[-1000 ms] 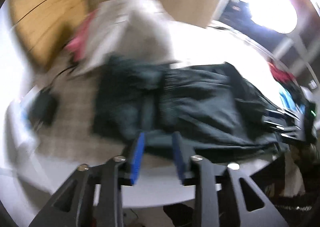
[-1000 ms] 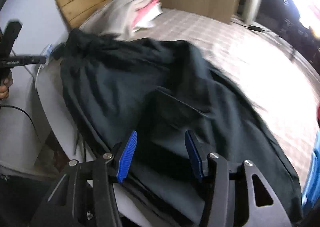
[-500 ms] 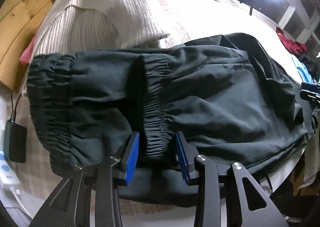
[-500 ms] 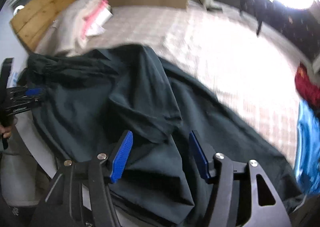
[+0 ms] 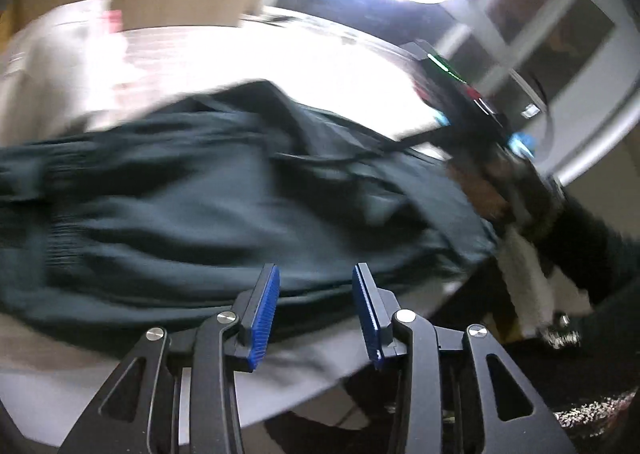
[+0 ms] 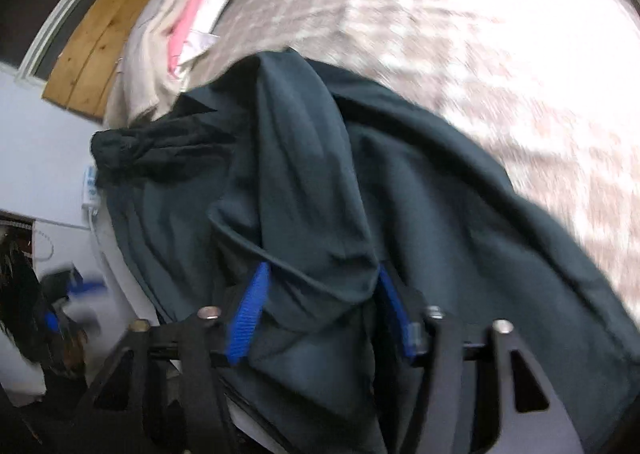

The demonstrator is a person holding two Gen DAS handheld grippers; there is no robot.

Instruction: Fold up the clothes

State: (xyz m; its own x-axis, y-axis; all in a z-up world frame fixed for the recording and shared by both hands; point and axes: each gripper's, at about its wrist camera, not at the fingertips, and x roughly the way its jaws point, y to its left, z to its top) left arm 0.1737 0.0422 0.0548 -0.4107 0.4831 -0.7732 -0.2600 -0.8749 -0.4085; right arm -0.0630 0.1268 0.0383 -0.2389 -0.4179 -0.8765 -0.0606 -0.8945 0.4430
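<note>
Dark green trousers (image 5: 224, 213) lie spread over the near edge of a bed, blurred by motion. My left gripper (image 5: 316, 294) hangs just in front of their near hem. Its jaws are opening a little and nothing sits between the blue pads (image 5: 264, 314). In the right wrist view a raised fold of the trousers (image 6: 312, 213) is bunched in my right gripper (image 6: 320, 306). Its jaws are closing and the cloth touches both pads. The right gripper (image 5: 480, 129) and the hand holding it show at the trousers' far right end.
A pile of cream and pink folded clothes (image 6: 172, 33) sits at the bed's far left corner, by a wooden board (image 6: 92, 53). The checked bedcover (image 6: 480, 33) lies bare beyond the trousers. A white plug strip (image 6: 90, 189) hangs at the bed's left side.
My left gripper let go of the elastic band it straddled and swung right along the trousers. The right gripper pushed in, and a fold now fills its jaws.
</note>
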